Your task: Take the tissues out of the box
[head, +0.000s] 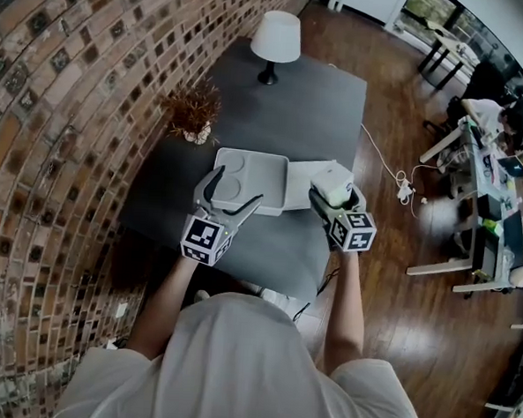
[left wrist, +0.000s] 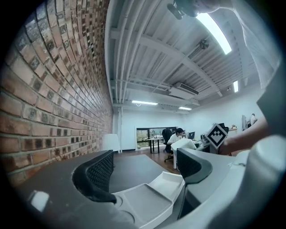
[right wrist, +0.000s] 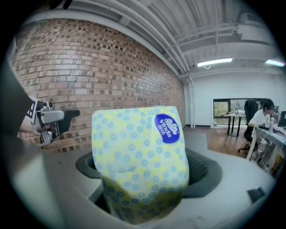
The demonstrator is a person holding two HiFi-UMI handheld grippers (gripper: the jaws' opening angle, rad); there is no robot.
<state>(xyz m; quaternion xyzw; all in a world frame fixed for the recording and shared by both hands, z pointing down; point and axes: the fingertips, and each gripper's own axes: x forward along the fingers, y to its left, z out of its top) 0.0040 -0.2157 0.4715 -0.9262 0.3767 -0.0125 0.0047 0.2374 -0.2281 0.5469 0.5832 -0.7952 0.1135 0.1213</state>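
The right gripper (right wrist: 145,176) clamps a yellow, blue-dotted tissue pack (right wrist: 138,152) upright above the grey table (head: 325,102); its blue oval label reads "Vinda". The left gripper (left wrist: 144,165), jaws apart and empty, hangs over a white tray (left wrist: 149,201). Beyond stand a dried plant (head: 195,111) and a lamp (head: 276,37).

The tissue pack (right wrist: 138,156) is a soft wrapped block, pale yellow and white, dotted all over with small blue rings, with a round blue logo near its top right corner. It stands upright between the two jaws of the right claw (right wrist: 144,181). They pinch its narrowed lower part, and its top rises clear above them.
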